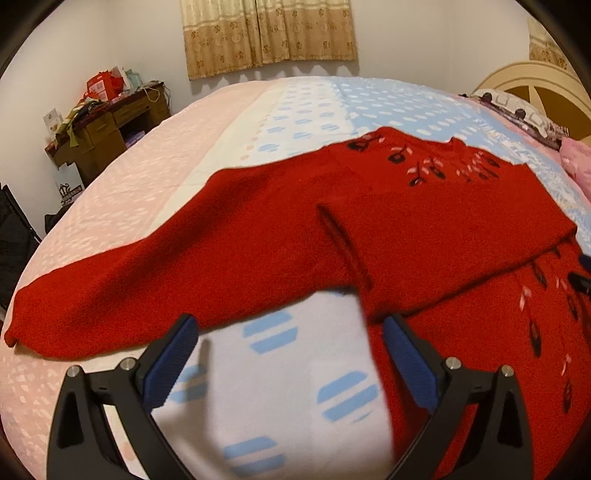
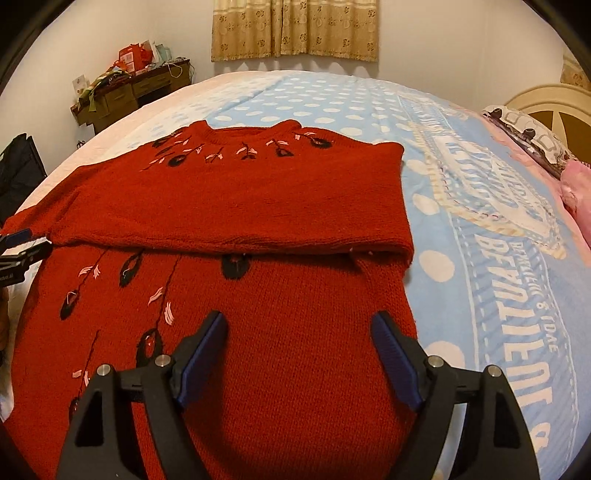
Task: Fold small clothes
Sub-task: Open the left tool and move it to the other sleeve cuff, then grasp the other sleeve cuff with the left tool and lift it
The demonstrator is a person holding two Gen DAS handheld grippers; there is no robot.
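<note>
A red knitted sweater (image 1: 424, 221) (image 2: 258, 192) with black and pink flower embroidery lies flat on the bed. One sleeve (image 2: 236, 218) is folded across its chest. The other sleeve (image 1: 147, 280) stretches out to the left. My left gripper (image 1: 288, 326) hovers open over the bedspread just below that sleeve's armpit, with its right finger at the sweater's side edge and nothing between the pads. My right gripper (image 2: 299, 325) is open above the sweater's lower body and holds nothing. The left gripper's tip (image 2: 18, 240) shows at the left edge of the right wrist view.
The bed carries a light blue patterned blanket (image 2: 480, 229) over a pink bedspread (image 1: 122, 192). A patterned pillow (image 2: 532, 140) and a cream headboard (image 2: 546, 107) lie at the right. A cluttered wooden desk (image 1: 107, 125) stands by the far left wall, with curtains (image 1: 269, 33) behind.
</note>
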